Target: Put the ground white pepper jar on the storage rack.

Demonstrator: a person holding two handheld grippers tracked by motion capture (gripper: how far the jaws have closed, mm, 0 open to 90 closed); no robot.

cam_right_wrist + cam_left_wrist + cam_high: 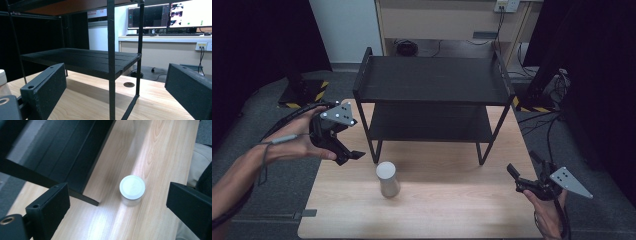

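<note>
Hidden or cut off: the lower part of the white-capped, pale translucent cylindrical jar (387,179) is blurred in the left gripper view, where mostly its round cap (132,187) is seen from above. In the right gripper view the jar (3,82) is cut by the left edge, so only a sliver is made out. The far legs of the black two-tier metal shelf rack (432,95) are hidden behind its own shelves in the high view. The contents of the monitor screens (170,15) beyond the rack are too small to read.

Left claw (346,156): held in the person's left hand (299,142) above the left edge of the light wooden counter (452,205), just left of the rack's front left leg. In its own view the two black jaws are seen wide apart, nothing between them touched; the jar is seen below and beyond, framed between the jaws. Nothing is gripped.

Right claw (517,179): held in the person's right hand (546,207) near the counter's right front corner, well apart from the jar. In its own view the jaws are seen spread wide, empty, pointed at the rack's lower shelf (82,61) and a front leg (111,75).

The jar is stood upright on the counter, in front of the rack and near its front left leg, untouched by either claw.
</note>
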